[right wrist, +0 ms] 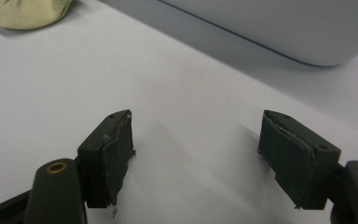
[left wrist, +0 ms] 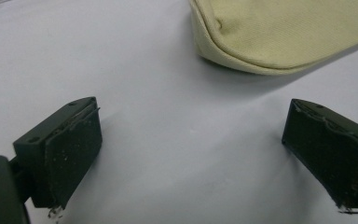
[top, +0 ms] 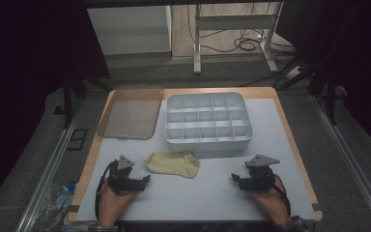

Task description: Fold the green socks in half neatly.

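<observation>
Grippers at rest on a pale grey table mat point(top: 207, 188), one in each of the person's hands, with a pale yellow fabric ankle sock point(top: 173, 163) lying flat between them, nearer the left. The left gripper point(top: 145, 180) points toward the sock and stands just beside it without touching; its jaws are spread wide with nothing between them. The right gripper point(top: 234, 179) is likewise spread wide and empty, well apart from the sock. Behind the sock stands a light grey plastic organiser box with a grid of compartments point(top: 207, 141), all seemingly empty, and to its left lies a translucent brownish rectangular lid point(top: 131, 112).

Judged step: reaching for the sock. A good grasp would likely bring the left jaws low over the rounded near edge, pinching both fabric layers rather than skimming the top one.

The left gripper view shows the sock's point(left wrist: 284, 32) stitched, curved edge and its fine weave close up. The right gripper view shows the box's point(right wrist: 279, 28) smooth outer wall and one end of the sock point(right wrist: 28, 13). The high view alone gives the compartment grid.
</observation>
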